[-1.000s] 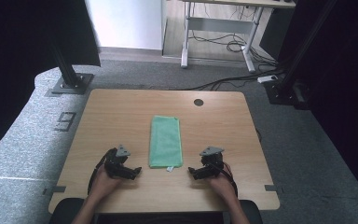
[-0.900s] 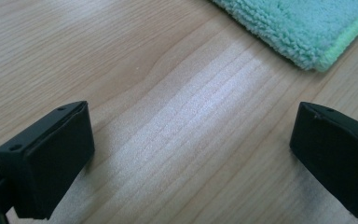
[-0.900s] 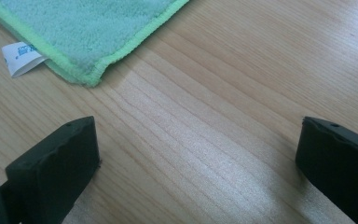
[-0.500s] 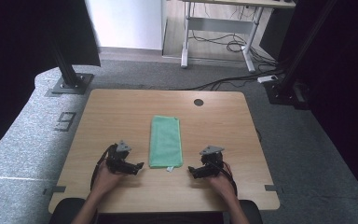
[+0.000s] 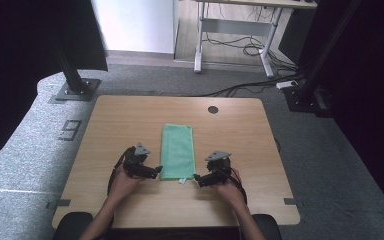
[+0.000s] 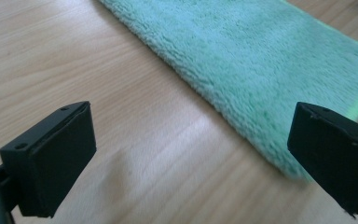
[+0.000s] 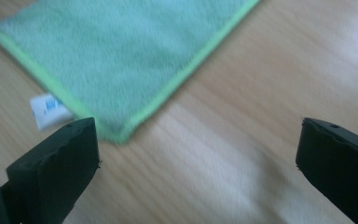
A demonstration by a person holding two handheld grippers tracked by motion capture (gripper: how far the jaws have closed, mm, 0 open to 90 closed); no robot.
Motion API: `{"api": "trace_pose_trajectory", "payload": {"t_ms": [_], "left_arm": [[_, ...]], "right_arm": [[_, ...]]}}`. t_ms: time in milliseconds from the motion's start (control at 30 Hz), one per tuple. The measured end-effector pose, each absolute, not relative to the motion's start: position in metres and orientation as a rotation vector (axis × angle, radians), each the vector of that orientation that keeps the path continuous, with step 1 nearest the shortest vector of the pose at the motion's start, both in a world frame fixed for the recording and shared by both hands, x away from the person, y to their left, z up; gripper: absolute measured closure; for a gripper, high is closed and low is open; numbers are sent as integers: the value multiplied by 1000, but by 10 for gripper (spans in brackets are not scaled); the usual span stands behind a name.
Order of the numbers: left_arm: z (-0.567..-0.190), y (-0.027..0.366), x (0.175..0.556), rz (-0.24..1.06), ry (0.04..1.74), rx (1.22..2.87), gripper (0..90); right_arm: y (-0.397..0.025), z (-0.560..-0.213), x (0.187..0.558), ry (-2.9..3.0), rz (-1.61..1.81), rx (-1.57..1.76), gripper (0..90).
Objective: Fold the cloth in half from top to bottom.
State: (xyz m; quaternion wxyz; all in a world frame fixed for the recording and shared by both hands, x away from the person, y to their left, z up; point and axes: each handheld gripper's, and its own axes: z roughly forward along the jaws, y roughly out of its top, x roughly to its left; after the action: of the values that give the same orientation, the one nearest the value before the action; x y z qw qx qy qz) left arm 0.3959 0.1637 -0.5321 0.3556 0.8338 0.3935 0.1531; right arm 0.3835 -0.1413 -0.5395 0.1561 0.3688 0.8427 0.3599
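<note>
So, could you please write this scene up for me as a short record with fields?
surface: wooden table
cloth: folded green towel, lying flat
label: white tag at the towel's near edge
left gripper: open, at the towel's near left corner
right gripper: open, at the towel's near right corner
held: nothing

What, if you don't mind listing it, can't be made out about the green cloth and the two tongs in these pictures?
- Print on the white tag: blurred in the right gripper view, too small in the high view.
- Near corner of the green cloth: behind one jaw of the left tongs in the left gripper view.
- The cloth's far end: cut off by the top edge in both gripper views.
- Whether the right tongs touch the table: cannot tell.
</note>
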Motion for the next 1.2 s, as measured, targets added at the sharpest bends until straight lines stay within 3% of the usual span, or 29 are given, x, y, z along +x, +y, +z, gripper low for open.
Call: {"api": "trace_pose_trajectory", "payload": {"t_ms": [467, 1000, 1200], "left_arm": [[-547, 155, 399, 398, 1035, 2226, 14], [-545, 169, 348, 319, 1004, 2263, 16], [-532, 172, 362, 345, 1028, 2204, 7]], "right_arm": [[-122, -549, 405, 2422, 948, 1096, 0], [-113, -549, 353, 2502, 962, 1003, 0], [-113, -549, 339, 2517, 964, 971, 0]]}}
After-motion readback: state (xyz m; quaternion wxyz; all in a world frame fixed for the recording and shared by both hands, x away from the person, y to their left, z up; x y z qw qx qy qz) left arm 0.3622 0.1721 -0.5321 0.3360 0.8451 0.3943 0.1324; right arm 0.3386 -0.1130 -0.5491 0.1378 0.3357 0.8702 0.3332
